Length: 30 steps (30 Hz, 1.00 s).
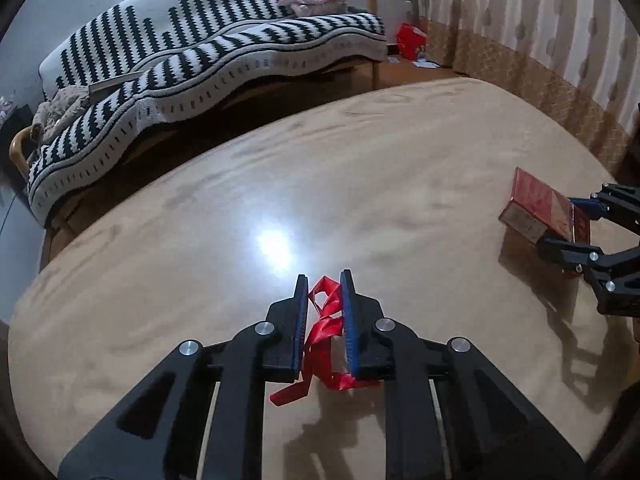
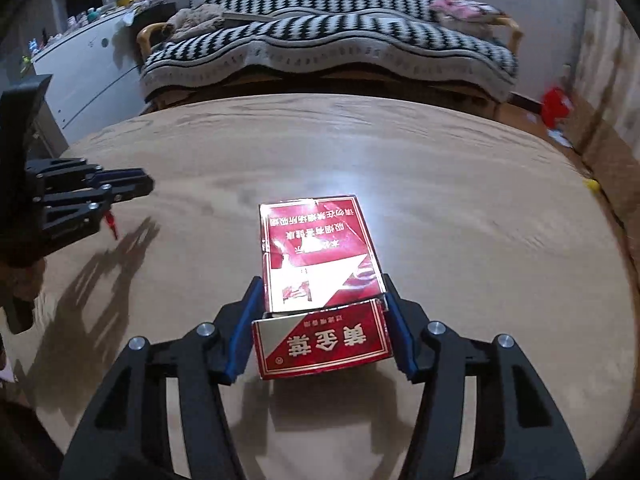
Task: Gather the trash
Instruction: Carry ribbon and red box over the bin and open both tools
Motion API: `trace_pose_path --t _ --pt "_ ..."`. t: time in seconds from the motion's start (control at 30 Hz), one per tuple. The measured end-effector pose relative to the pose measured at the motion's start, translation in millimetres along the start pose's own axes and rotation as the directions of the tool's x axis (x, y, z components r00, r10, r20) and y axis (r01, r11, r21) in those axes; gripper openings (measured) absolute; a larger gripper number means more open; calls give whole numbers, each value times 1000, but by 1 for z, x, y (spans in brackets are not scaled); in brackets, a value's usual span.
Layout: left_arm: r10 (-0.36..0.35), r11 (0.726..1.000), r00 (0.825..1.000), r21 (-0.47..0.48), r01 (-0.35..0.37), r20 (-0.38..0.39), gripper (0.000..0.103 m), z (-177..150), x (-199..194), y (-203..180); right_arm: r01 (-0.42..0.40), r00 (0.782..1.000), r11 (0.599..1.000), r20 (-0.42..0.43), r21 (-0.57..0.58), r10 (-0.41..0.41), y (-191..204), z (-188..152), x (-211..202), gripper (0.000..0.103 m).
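Left gripper [image 1: 324, 280] has its blue-padded black jaws pinched nearly together on a crumpled strip of glossy red ribbon [image 1: 326, 328], which bunches between the pads and spills out beneath them, its loose tail hanging over the round, pale wooden table [image 1: 360, 168]. Over on the other side, the right gripper [image 2: 323, 280] is clamped on a red and silver cardboard cigarette pack [image 2: 320, 256], a blue pad pressed flat against each long side, the hinged lid flopped open toward the camera. From the left wrist view the pack shows tilted at the table's right edge, its shadow on the wood below it. The two tools sit well apart above the tabletop. Beyond the table stands a wooden-armed sofa [image 1: 200, 60] under a black-and-white zigzag blanket, with patterned beige curtains [image 1: 520, 20] to its right.
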<state>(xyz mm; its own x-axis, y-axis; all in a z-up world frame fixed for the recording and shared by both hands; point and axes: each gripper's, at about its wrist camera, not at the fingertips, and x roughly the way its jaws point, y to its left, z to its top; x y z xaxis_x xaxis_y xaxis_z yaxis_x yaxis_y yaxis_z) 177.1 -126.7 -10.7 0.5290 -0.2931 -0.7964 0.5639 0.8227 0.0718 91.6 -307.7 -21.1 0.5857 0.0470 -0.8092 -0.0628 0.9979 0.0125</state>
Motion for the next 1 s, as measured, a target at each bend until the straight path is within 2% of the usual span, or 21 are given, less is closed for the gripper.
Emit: trace_pose_path --t 0.1,0.3,0.4,0.53,0.73,0.9,0.97,1.0 --pt "-58 998 998 -2 58 21 15 -9 -28 -35 50 999 998 11 40 -51 -20 -33 -46 56" --pt "-122 992 992 52 119 46 15 -17 -64 -125 185 982 970 15 155 -190 -74 -107 -128 56" --pt "-166 982 984 101 159 64 15 -14 -72 -167 243 968 941 7 234 -252 -109 -146 -160 56" --pt "-201 964 977 193 184 74 15 -10 -77 -234 309 946 883 -20 353 -323 -157 -197 -196 56" --pt "-321 924 946 237 301 52 15 -4 -83 -325 363 920 773 -71 520 -385 -219 -268 -239 56" --pt "-432 878 902 237 417 15 15 -7 -78 -402 381 907 667 -121 640 -402 -265 -322 -264 56" --pt "-469 854 883 256 454 -3 15 -12 -72 -429 385 904 636 -136 669 -405 -279 -341 -269 56" --pt "-476 846 880 266 461 -11 15 -14 -71 -439 389 902 620 -144 681 -408 -284 -350 -271 56"
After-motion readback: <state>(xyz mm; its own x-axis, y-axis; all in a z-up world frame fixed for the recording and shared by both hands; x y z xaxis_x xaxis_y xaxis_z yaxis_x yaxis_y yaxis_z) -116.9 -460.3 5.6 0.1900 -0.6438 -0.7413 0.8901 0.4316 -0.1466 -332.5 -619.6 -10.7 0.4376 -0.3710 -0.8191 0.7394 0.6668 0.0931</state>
